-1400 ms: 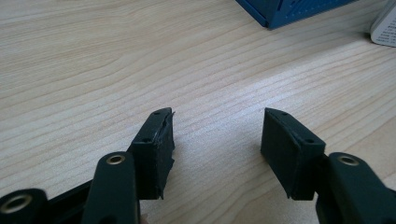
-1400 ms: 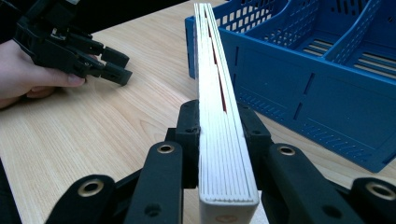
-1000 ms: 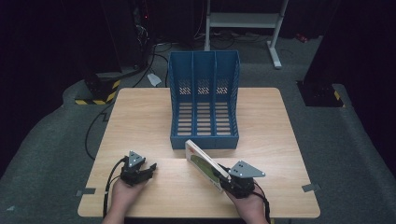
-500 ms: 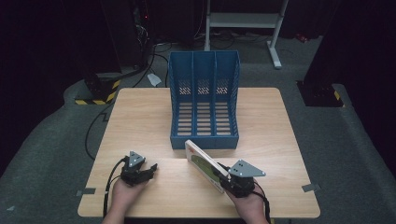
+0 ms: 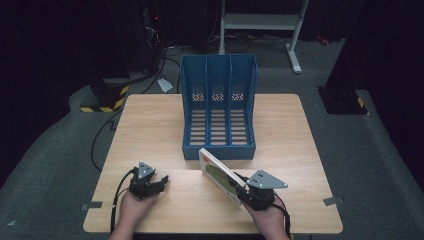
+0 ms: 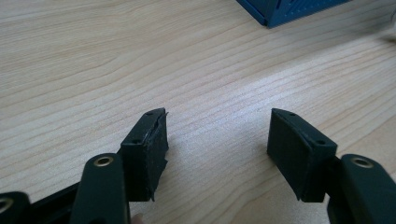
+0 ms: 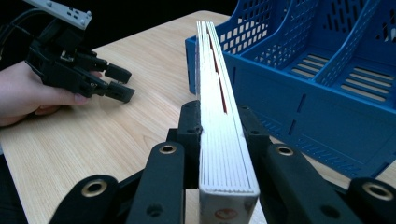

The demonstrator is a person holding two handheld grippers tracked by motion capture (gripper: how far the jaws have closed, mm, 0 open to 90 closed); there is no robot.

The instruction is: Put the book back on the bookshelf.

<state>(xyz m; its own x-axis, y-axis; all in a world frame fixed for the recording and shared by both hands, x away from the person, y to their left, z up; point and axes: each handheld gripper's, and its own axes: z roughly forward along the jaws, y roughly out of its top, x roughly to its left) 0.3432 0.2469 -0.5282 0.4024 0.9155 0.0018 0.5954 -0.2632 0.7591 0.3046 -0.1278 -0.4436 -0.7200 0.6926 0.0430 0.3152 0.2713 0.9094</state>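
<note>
The book (image 5: 220, 175) stands on edge, raised just in front of the blue three-slot file rack (image 5: 218, 107), clamped between the jaws of the right gripper (image 5: 244, 192). The left gripper (image 5: 159, 182), low over the wooden table (image 5: 150, 125), has just been opening, nothing between its jaws.

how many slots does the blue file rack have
3. The blue file rack stands at the table's middle, its slots side by side: left slot, middle slot, right slot. All three look empty, though the front lip hides their nearest floor.
</note>
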